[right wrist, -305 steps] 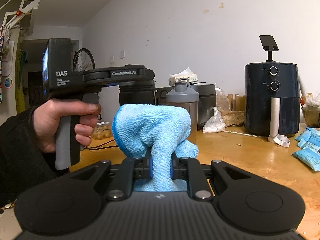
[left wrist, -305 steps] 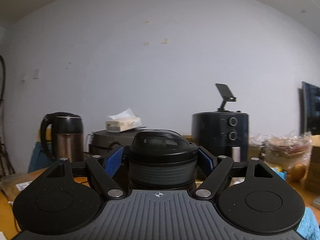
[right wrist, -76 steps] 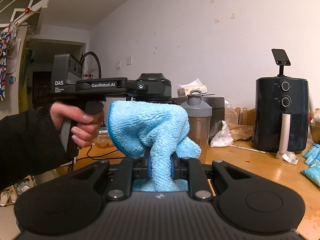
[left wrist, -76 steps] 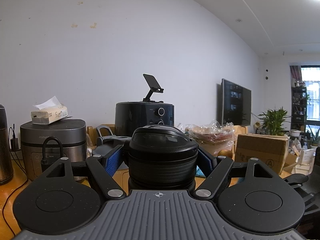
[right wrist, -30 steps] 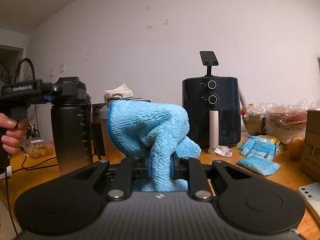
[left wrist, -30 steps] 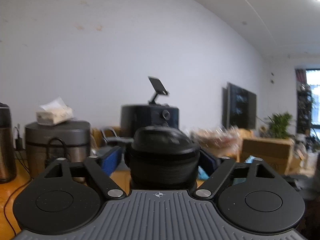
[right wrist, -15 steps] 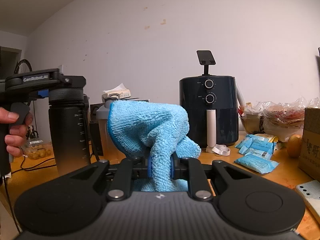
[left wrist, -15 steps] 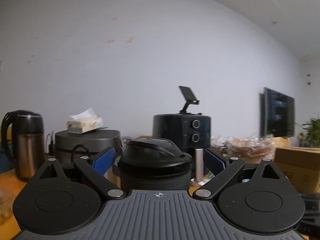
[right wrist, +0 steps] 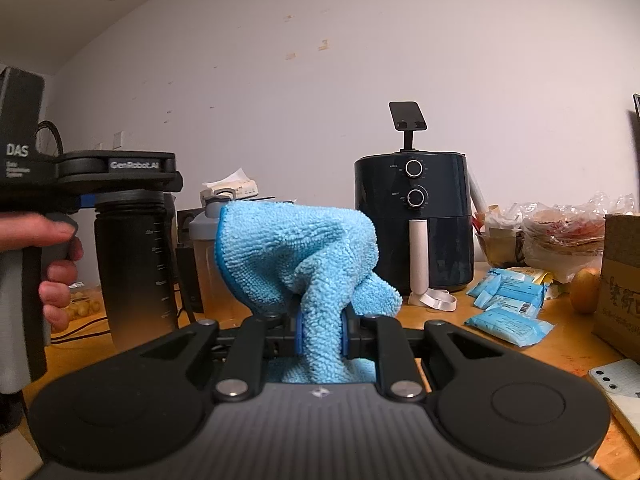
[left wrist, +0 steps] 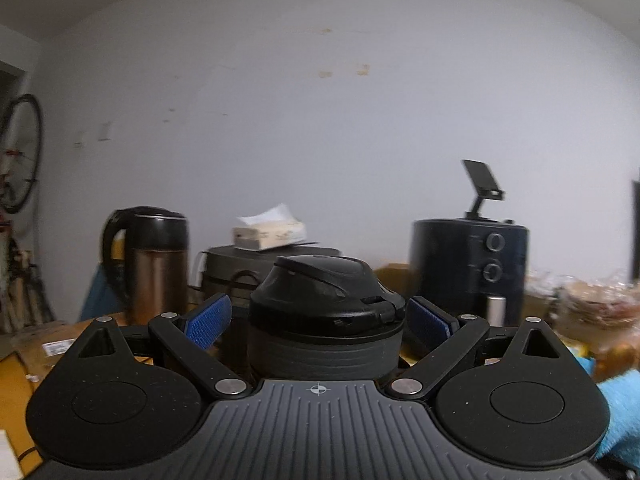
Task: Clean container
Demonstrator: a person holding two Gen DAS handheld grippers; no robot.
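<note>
Between the left gripper's (left wrist: 318, 316) wide blue pads (left wrist: 210, 320) sits the bottle (left wrist: 324, 320), capped, pads seemingly just clear of it. From the right wrist, the right gripper (right wrist: 320, 334) pinches a soft cloth (right wrist: 296, 256); the bottle (right wrist: 134, 260) stands upright, rigid, likely slippery, best gripped below the lid.

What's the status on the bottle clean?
Left hand-held gripper around black bottle lid, pads look just clear. Right hand-held gripper shut on blue cloth, short of bottle. Gap between looks clear.
</note>
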